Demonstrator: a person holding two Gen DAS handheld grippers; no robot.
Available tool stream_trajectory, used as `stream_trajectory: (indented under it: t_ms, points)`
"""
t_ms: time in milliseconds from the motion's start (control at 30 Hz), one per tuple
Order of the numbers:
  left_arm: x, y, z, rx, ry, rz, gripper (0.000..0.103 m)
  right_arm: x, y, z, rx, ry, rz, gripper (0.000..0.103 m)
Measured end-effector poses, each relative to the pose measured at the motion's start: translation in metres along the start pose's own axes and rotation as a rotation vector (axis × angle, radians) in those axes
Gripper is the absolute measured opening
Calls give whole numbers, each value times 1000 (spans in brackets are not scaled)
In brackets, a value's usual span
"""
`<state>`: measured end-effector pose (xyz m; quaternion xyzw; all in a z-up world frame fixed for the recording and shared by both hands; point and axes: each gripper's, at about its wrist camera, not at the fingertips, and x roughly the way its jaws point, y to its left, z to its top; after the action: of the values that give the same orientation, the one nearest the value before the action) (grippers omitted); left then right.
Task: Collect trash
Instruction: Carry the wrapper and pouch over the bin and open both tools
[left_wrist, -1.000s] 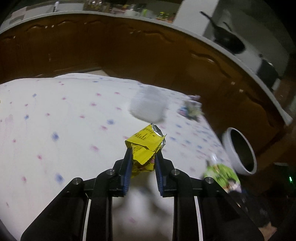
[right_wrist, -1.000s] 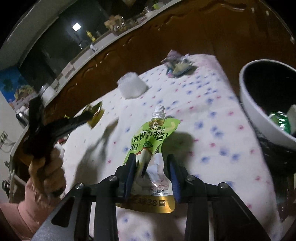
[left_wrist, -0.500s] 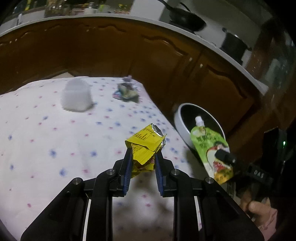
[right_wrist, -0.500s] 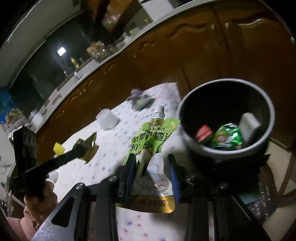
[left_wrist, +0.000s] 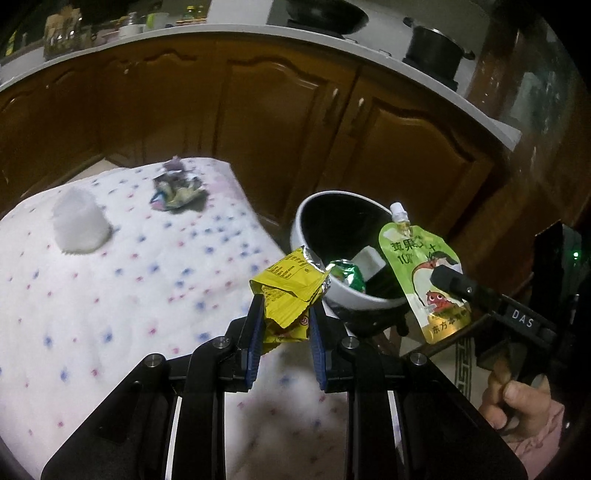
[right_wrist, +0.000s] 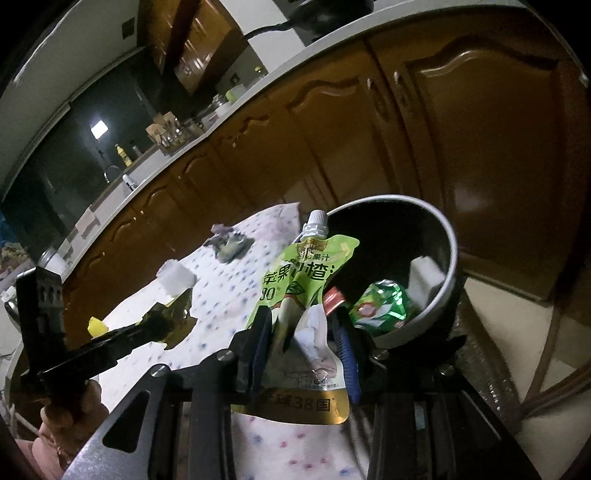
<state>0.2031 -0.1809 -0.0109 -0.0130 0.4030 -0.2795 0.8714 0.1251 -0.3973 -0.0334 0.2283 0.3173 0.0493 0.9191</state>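
Basically both claws are loaded: left gripper nipped on a crumpled yellow wrapper, right gripper clamped mid-body on a green spouted pouch, both near the bin rim. Both look light, floppy and slick-foiled; grip creases, not edges

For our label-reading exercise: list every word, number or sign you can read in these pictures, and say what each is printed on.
"DAS": right hand-held gripper, on its body.
"球38国": green juice pouch, gold bottom band.
"果汁", "30%": the pouch's front.
"10": the pouch's other face.
Yellow wrapper: print too small to read.
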Motion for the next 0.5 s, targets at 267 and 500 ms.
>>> stream_trajectory:
  t_ms: [267, 500]
  points:
    - [23, -30, 17, 45, 22, -13, 21, -6, -21, 16, 7, -24, -34, 36]
    - [42, -50, 32, 75, 33, -20, 21, 0, -36, 26, 10, -23, -64, 36]
